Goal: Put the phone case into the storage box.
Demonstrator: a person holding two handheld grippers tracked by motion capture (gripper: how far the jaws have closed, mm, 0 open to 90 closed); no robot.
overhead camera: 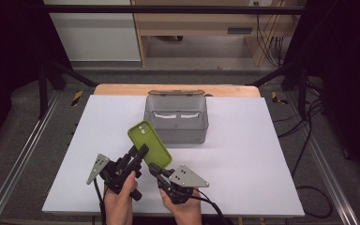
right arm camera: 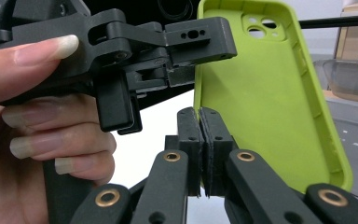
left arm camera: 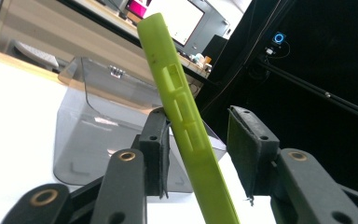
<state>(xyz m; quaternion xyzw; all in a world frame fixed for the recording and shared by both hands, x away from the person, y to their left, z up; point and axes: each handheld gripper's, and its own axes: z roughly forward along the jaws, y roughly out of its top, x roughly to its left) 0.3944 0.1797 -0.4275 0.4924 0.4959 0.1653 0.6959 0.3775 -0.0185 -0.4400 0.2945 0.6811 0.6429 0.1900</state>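
Note:
A lime-green phone case [overhead camera: 150, 140] is held tilted above the white table, camera cutout at its far end. My right gripper [overhead camera: 153, 167] is shut on the case's near rim; in the right gripper view its pads [right arm camera: 203, 114] pinch the thin wall of the case [right arm camera: 270, 93], whose hollow inside faces me. My left gripper [overhead camera: 140, 151] stands open around the case's long edge. In the left gripper view the case [left arm camera: 168, 56] leans against the left pad [left arm camera: 161, 144], with a gap to the right pad [left arm camera: 242, 149].
A grey translucent box [overhead camera: 176, 129] with its lid hinged back stands just beyond the case at the table's middle back. The white tabletop [overhead camera: 253, 154] spreads to both sides. Black frame posts and cables run along the table's edges.

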